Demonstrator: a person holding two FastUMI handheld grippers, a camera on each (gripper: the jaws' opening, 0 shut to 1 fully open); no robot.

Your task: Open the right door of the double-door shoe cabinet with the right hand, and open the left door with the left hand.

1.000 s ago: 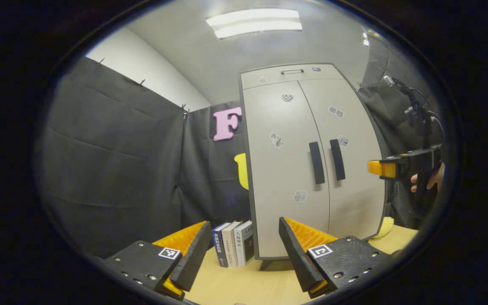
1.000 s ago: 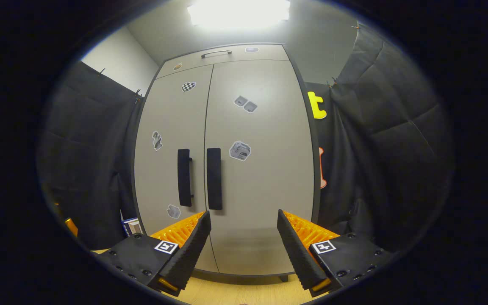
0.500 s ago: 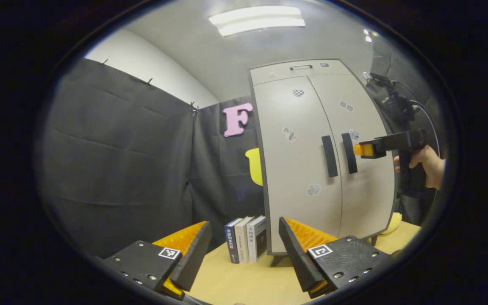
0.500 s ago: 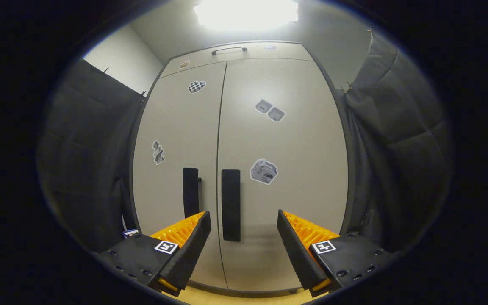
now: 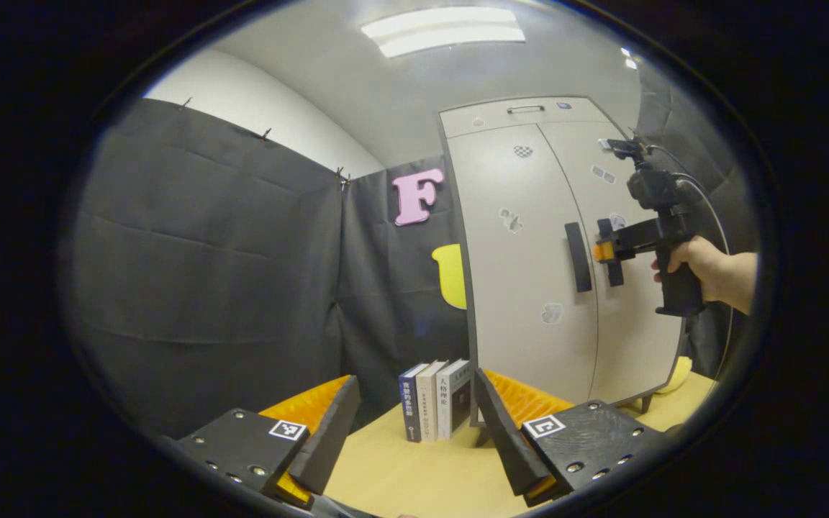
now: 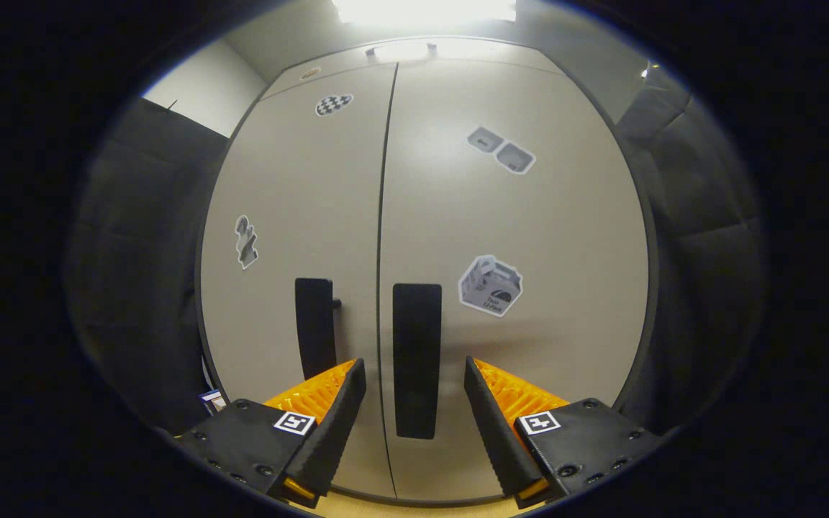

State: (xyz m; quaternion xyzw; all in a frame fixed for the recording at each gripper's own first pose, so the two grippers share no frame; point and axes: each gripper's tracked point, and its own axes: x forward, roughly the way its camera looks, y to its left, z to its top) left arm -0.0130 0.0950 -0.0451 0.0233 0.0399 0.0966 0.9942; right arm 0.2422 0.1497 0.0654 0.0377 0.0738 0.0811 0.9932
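My left gripper view is looking from farther back and leftward; my right gripper view is facing the cabinet (image 6: 458,208) close up. Both are sharing its doors.

Black cloth (image 5: 206,273) hangs in creased panels around the booth, clipped along its top edge, and above it a plain white wall (image 5: 256,119) rises to a grey ceiling (image 5: 386,101). A long ceiling light (image 5: 443,31) glows overhead in the left gripper view and shows as a bright glare (image 6: 425,8) at the top of the right gripper view. A light wooden tabletop (image 5: 414,475) lies below, with three books (image 5: 435,399) standing upright side by side near the cloth.
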